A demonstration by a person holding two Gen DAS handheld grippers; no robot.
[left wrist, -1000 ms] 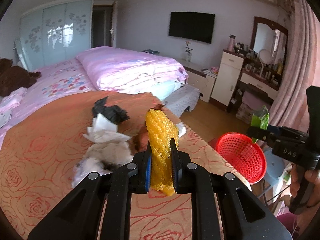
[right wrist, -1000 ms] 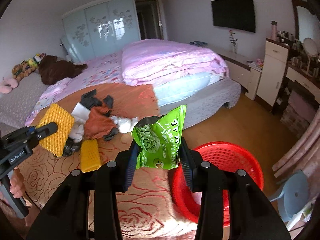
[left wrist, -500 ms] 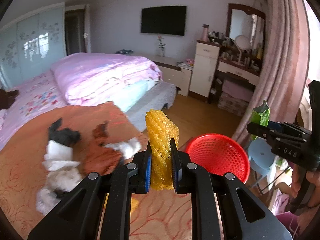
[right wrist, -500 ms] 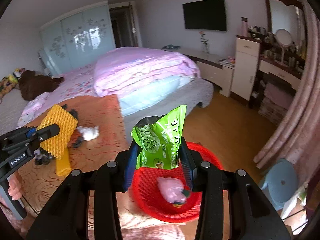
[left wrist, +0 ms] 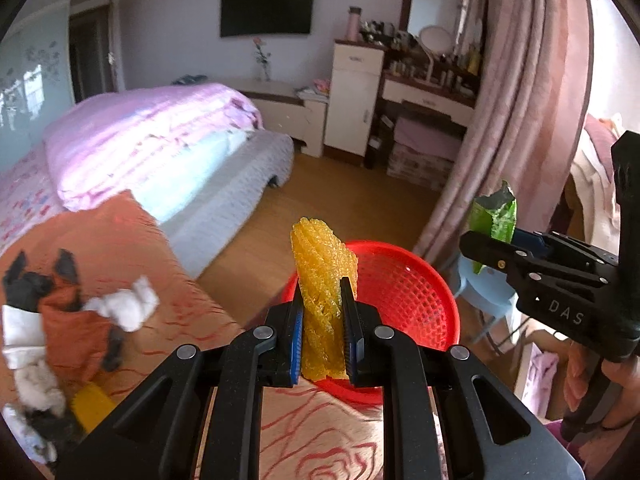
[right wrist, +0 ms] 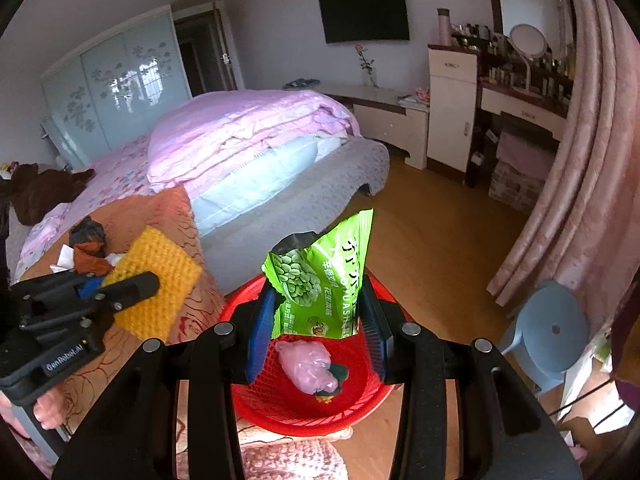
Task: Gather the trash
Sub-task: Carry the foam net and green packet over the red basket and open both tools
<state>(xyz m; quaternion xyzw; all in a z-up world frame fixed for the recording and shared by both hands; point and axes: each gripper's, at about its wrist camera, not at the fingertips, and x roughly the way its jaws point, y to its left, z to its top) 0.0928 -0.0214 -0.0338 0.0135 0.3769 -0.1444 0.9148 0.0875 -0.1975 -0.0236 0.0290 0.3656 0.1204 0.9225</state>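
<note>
The setting is a bedroom with a wooden floor [right wrist: 432, 240], a bed [right wrist: 256, 136] under pink bedding, 1 wall television [right wrist: 364, 10], a dressing table with a mirror [left wrist: 440, 12] and a pink curtain [right wrist: 580, 184]. The working surface is covered by an orange rose-patterned cloth [left wrist: 132, 240]. 1 blue stool [right wrist: 552, 332] stands on the floor beside the curtain.

1 red basket [right wrist: 304, 408] sits at the edge of the cloth, ahead of both tools. Inside it lie 1 pink bag [right wrist: 306, 364] and a small dark green item [right wrist: 338, 372], touching each other.

The left hand-held gripper [left wrist: 324, 328] is clamped on 1 yellow foam net [left wrist: 322, 304], held upright in front of the basket in the left wrist view. The right hand-held gripper [right wrist: 316, 328] is clamped on 1 green snack packet [right wrist: 320, 284], torn open at the top and held directly above the basket.

On the cloth, well apart from the basket, is 1 loose pile of trash: a black bag [left wrist: 24, 284], a brown wrapper [left wrist: 76, 328], white tissue [left wrist: 128, 308] in several crumpled pieces whose count cannot be told, and 1 more yellow piece [left wrist: 90, 404] lying flat near the pile.

Yellow pieces in total: 2, of which 1 is held and 1 is on the cloth. Items in the basket: 2 seen.
</note>
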